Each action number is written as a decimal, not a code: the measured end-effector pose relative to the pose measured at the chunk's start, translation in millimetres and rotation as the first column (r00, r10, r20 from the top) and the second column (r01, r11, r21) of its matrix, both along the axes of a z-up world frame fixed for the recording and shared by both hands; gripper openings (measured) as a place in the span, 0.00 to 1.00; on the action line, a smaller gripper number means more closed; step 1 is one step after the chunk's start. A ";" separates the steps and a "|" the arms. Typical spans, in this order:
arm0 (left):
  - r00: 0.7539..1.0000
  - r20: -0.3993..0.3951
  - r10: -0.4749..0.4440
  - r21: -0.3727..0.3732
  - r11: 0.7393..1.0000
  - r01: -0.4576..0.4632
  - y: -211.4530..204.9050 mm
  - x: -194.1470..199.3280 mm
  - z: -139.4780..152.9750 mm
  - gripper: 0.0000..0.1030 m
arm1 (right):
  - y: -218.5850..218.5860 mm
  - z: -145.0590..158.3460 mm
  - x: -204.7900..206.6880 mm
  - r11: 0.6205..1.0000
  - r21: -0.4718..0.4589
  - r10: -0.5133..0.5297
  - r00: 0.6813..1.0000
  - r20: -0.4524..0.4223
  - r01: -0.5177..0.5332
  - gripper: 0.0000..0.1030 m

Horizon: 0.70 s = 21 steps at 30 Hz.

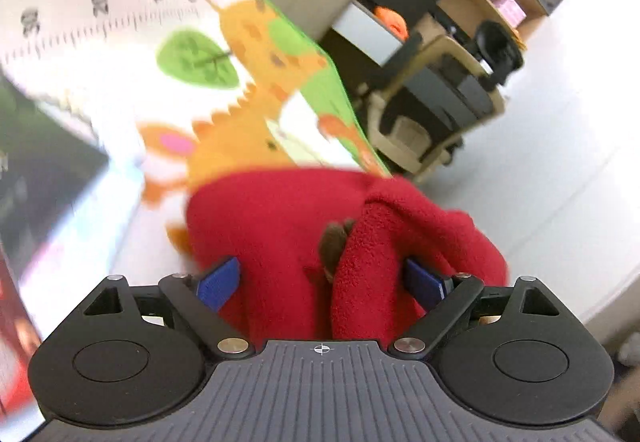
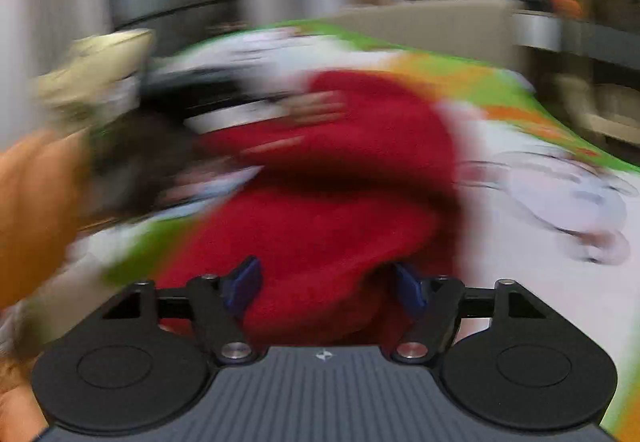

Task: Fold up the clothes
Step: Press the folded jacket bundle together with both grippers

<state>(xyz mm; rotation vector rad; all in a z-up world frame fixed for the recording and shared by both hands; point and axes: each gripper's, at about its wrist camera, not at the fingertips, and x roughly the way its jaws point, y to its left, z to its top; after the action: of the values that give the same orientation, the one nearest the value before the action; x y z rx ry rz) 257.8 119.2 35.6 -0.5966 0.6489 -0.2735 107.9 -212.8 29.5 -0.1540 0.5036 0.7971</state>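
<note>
The left gripper and right gripper are each standing with fingers apart around bunched red fleece, lying at six o'clock on the giraffe mat. Before clamping, each should be catching a single edge, not a thick wad.

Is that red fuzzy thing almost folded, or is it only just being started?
Hard to call it folded yet. The red fleece garment lies bunched on the giraffe-print mat, with one thick roll doubled over near the left gripper. In hand: fleece sits between the jaws of both the left gripper and the right gripper. The right view is blurred. Left: flattening it into a neat shape.
</note>
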 end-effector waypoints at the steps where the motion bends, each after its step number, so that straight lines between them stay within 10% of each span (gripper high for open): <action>1: 1.000 -0.006 0.003 -0.015 1.000 -0.003 4.0 -3.2 2.4 0.90 | -3.4 6.3 -1.8 1.000 0.011 0.013 1.000 0.008 -0.013 0.82; 11: 0.957 -0.124 -0.264 -0.131 0.960 0.248 -21.1 -84.2 -39.1 0.92 | -57.6 -9.8 42.8 0.966 0.148 -0.177 0.958 -0.227 0.213 0.89; 14: 0.958 -0.115 -0.263 -0.097 0.963 0.253 -24.4 -91.5 -42.3 0.92 | -35.0 -29.3 38.8 0.971 0.171 -0.115 0.949 -0.292 0.170 0.75; 21: 0.990 -0.071 -0.121 0.012 0.993 0.122 -8.2 -58.3 -29.1 0.92 | 37.7 -25.6 16.4 0.990 0.141 0.038 0.982 -0.186 -0.012 0.75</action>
<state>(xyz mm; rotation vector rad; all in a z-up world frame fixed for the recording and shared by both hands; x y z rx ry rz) 199.5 111.0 6.5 -0.5543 0.7559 -0.3618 124.3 -175.1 3.9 0.0452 0.6232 0.8731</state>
